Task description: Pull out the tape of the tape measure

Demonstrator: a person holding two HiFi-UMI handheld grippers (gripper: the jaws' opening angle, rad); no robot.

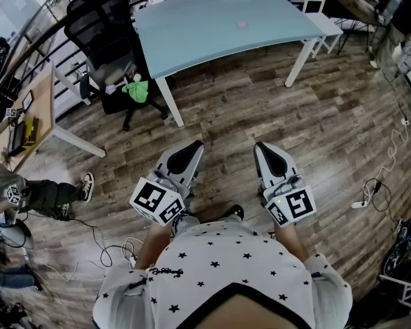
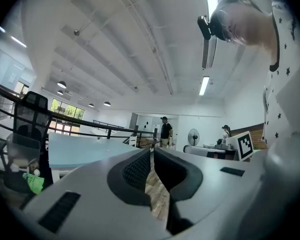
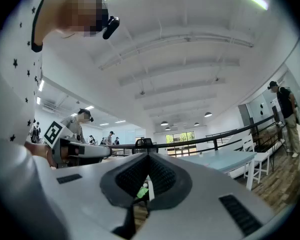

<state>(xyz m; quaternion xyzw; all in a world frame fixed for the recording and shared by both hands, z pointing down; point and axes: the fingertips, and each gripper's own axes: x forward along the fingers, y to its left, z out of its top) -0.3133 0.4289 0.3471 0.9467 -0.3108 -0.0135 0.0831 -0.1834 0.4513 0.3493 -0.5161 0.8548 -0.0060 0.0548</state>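
No tape measure shows clearly in any view. A small pink object [image 1: 242,25] lies on the light-blue table [image 1: 192,33], too small to identify. I hold both grippers in front of my chest, above the wooden floor, pointing toward that table. My left gripper [image 1: 194,144] is shut with nothing between its jaws; in the left gripper view [image 2: 152,153] its ridged pads meet at the tips. My right gripper [image 1: 262,145] is likewise shut and empty, its pads closed together in the right gripper view [image 3: 146,156]. The table [image 3: 225,160] stands well ahead of both.
A black office chair [image 1: 99,26] with a green cloth [image 1: 137,90] stands left of the table, a white chair [image 1: 318,5] to its right. A wooden desk [image 1: 44,108] and a seated person [image 1: 41,194] are at the left. Cables and a power strip [image 1: 359,203] lie on the floor at the right.
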